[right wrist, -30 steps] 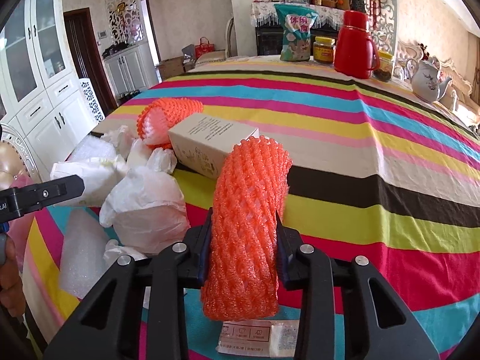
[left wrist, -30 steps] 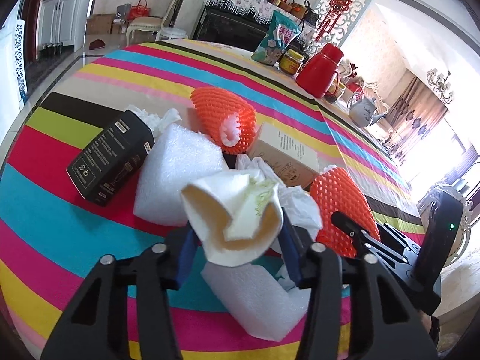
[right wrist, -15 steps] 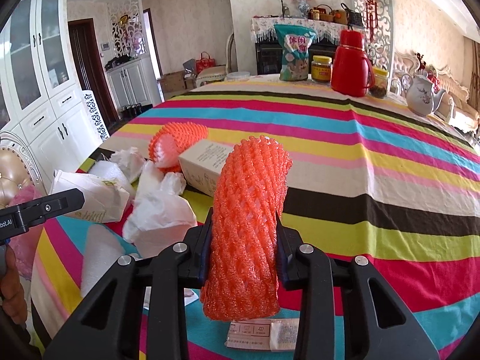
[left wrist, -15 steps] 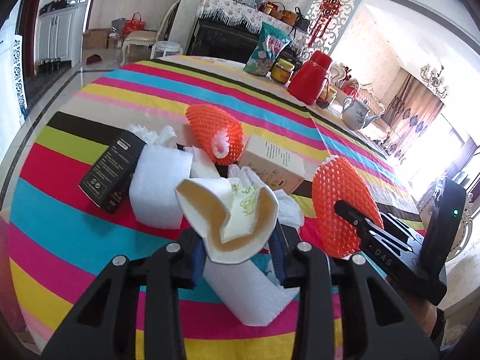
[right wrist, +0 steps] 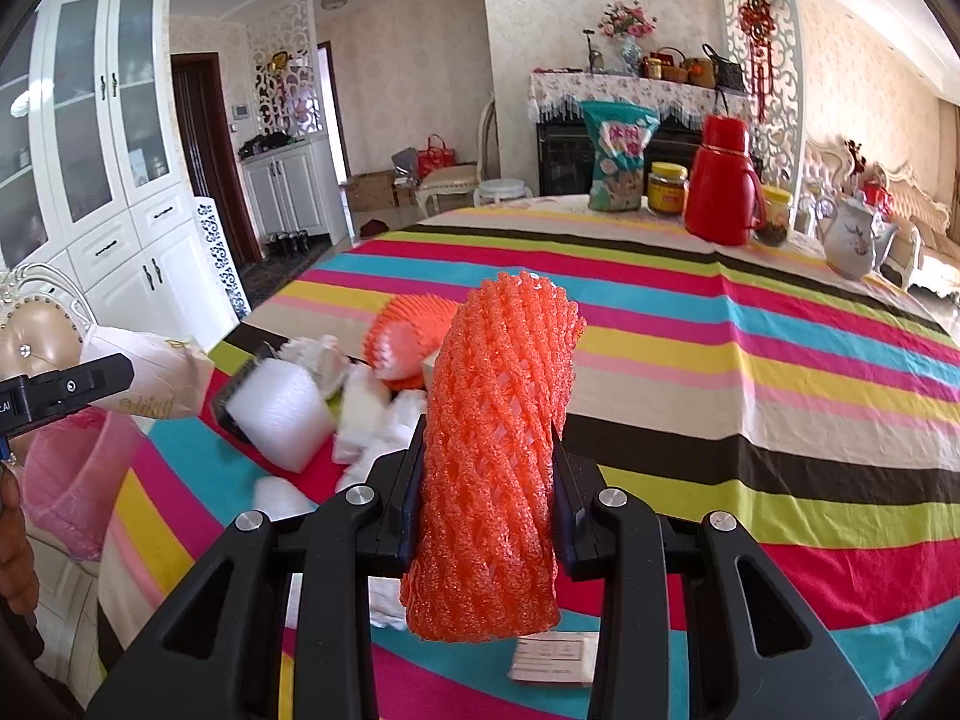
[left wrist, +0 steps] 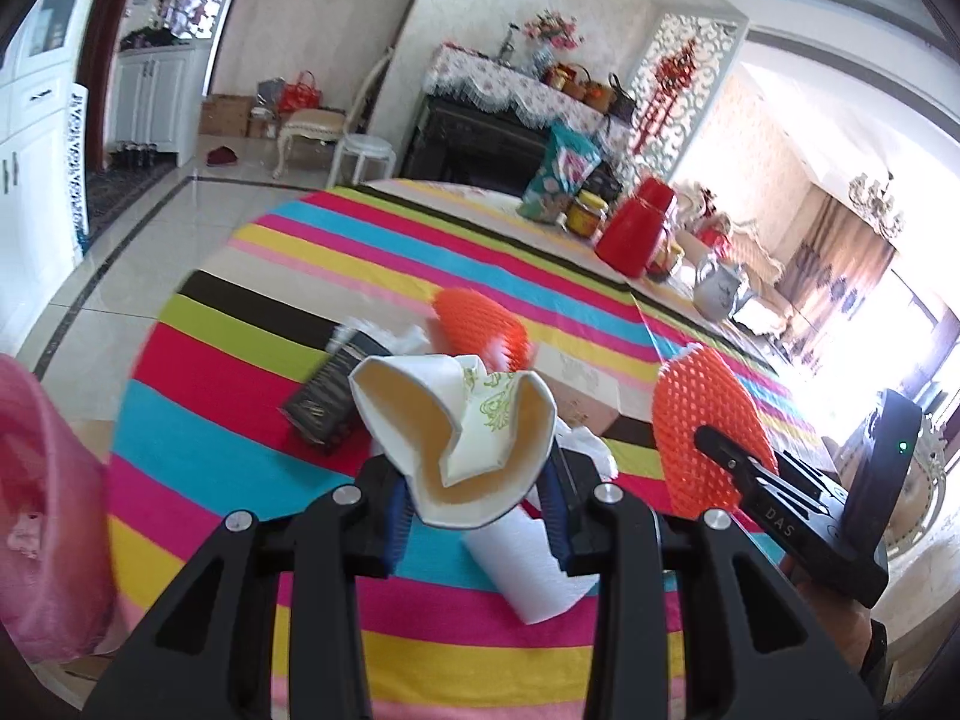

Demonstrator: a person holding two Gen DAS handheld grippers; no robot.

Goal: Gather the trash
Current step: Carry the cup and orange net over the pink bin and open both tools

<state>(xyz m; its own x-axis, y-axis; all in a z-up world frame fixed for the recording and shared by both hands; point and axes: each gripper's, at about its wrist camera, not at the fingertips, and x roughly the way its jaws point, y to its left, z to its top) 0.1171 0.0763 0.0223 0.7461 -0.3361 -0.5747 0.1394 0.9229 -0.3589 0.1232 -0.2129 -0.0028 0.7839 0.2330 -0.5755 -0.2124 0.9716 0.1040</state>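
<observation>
My left gripper (left wrist: 477, 498) is shut on a crushed white paper cup (left wrist: 462, 426) and holds it above the striped table's near edge. The cup also shows in the right wrist view (right wrist: 150, 375). My right gripper (right wrist: 486, 480) is shut on an orange foam net sleeve (right wrist: 492, 444), held upright above the table; the sleeve also shows in the left wrist view (left wrist: 705, 420). On the table lie a second orange net (left wrist: 480, 327), a black box (left wrist: 330, 396), a cardboard box (left wrist: 576, 378), white foam pieces (right wrist: 279, 411) and crumpled white plastic (right wrist: 390, 420).
A pink bag-lined bin (left wrist: 42, 516) stands off the table's near left edge, also in the right wrist view (right wrist: 78, 474). A red thermos (right wrist: 720, 180), jars, a snack bag (right wrist: 618, 156) and a teapot (right wrist: 855, 237) stand at the far side. A small wrapper (right wrist: 552, 657) lies under the right gripper.
Both grippers have risen and drawn back from the trash pile with their loads. The left gripper has swung left, so the pink bin has come into view.
</observation>
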